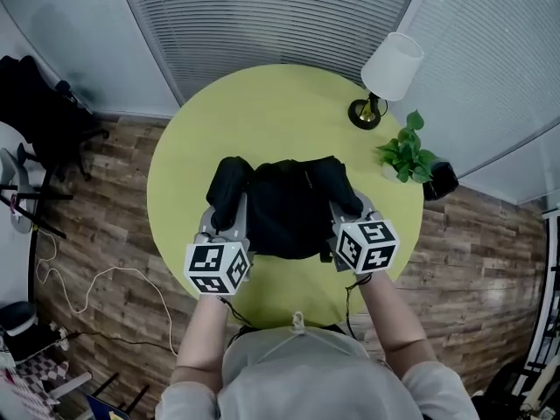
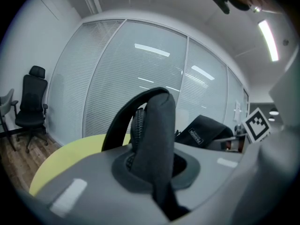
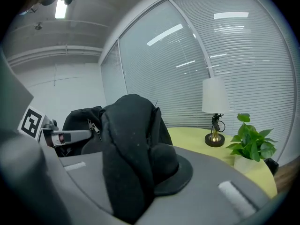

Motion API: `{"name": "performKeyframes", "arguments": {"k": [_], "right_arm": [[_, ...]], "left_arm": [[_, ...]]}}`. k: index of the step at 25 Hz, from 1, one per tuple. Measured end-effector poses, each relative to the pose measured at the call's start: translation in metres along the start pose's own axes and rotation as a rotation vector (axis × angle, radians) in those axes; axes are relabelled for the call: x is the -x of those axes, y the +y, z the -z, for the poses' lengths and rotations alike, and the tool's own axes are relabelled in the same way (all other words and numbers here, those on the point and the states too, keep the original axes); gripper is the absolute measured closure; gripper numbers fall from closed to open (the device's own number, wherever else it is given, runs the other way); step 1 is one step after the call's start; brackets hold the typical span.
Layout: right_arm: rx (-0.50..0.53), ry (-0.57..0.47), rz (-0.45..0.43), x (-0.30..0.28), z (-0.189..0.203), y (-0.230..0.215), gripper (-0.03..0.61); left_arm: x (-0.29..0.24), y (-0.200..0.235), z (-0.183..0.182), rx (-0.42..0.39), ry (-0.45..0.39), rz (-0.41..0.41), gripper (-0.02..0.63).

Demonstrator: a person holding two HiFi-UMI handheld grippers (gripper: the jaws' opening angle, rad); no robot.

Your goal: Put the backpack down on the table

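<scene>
My left gripper (image 2: 153,172) is clamped on one padded black shoulder strap (image 2: 157,121), and my right gripper (image 3: 133,182) on the other strap (image 3: 129,139). The black fabric backpack (image 1: 293,204) hangs between them, towards the near edge of the round yellow-green table (image 1: 262,112).

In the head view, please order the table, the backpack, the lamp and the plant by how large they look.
1. table
2. backpack
3. lamp and plant: they look about alike, so I do not rank them.
</scene>
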State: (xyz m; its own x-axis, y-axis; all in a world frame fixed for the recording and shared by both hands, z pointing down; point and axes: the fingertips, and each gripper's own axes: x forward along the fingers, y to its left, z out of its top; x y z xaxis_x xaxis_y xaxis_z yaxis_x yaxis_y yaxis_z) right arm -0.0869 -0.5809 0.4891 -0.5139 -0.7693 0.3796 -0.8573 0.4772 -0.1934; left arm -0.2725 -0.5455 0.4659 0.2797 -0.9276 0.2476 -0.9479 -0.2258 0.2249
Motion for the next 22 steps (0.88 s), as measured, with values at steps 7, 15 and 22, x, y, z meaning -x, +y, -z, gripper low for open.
{"name": "performKeyframes", "arguments": {"k": [7, 15, 22], "right_arm": [[-0.003, 0.035, 0.022, -0.033, 0.03, -0.005, 0.549], [0.014, 0.033, 0.03, -0.044, 0.041, -0.009, 0.548], [-0.024, 0.042, 0.06, -0.045, 0.051, -0.019, 0.546]], "left_arm": [[-0.025, 0.025, 0.032, 0.01, 0.056, 0.013, 0.591], [-0.034, 0.031, 0.043, -0.012, 0.066, 0.054, 0.591], [-0.037, 0.034, 0.05, -0.011, 0.08, 0.068, 0.591]]}}
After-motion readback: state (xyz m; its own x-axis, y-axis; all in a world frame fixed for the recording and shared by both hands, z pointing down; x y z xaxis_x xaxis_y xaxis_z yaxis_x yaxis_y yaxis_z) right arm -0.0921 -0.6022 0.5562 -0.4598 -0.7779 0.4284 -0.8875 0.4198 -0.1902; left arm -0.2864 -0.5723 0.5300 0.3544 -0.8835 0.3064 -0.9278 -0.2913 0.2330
